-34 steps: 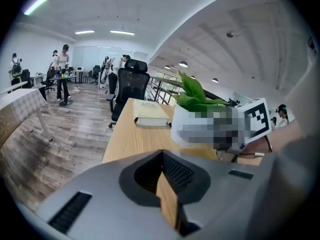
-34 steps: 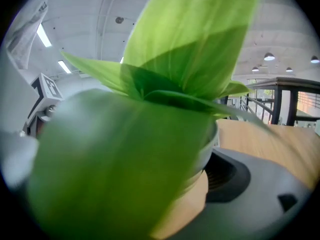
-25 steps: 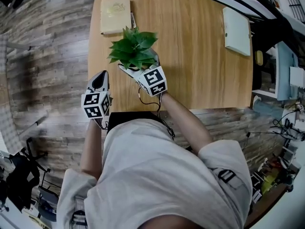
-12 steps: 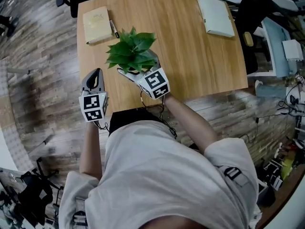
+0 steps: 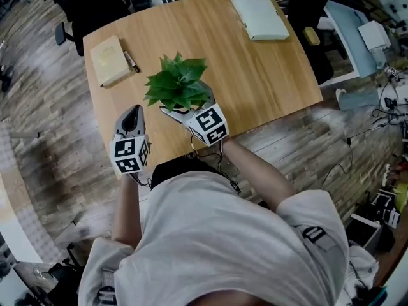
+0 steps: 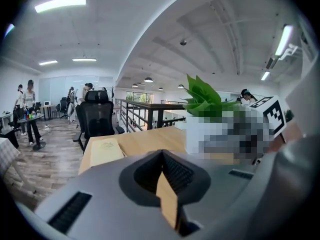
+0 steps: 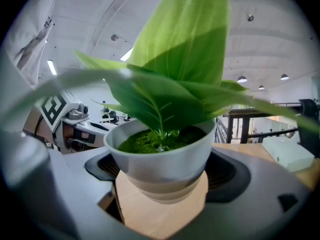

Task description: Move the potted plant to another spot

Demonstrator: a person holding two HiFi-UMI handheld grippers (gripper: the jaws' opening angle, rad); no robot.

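The potted plant [image 5: 177, 81], green leaves in a small white pot [image 7: 160, 159], is near the front edge of the wooden table [image 5: 255, 75]. My right gripper [image 5: 185, 107] is shut on the pot, one jaw pad on each side of it. I cannot tell whether the pot rests on the wood or hangs just above it. My left gripper [image 5: 132, 112] hovers over the table's front left edge, shut with nothing in it. In the left gripper view the plant [image 6: 205, 101] is ahead and to the right of the left gripper [image 6: 163, 154].
A tan notebook [image 5: 109, 59] with a pen [image 5: 132, 61] beside it lies at the table's back left. A white book [image 5: 258, 16] lies at the back right, near a yellow object [image 5: 311, 36]. A black office chair [image 6: 97, 116] stands beyond the table.
The right gripper has carried the plant to the right, farther from the tan notebook. The head view has swung, so the table now looks turned. The left gripper stays near the front edge.
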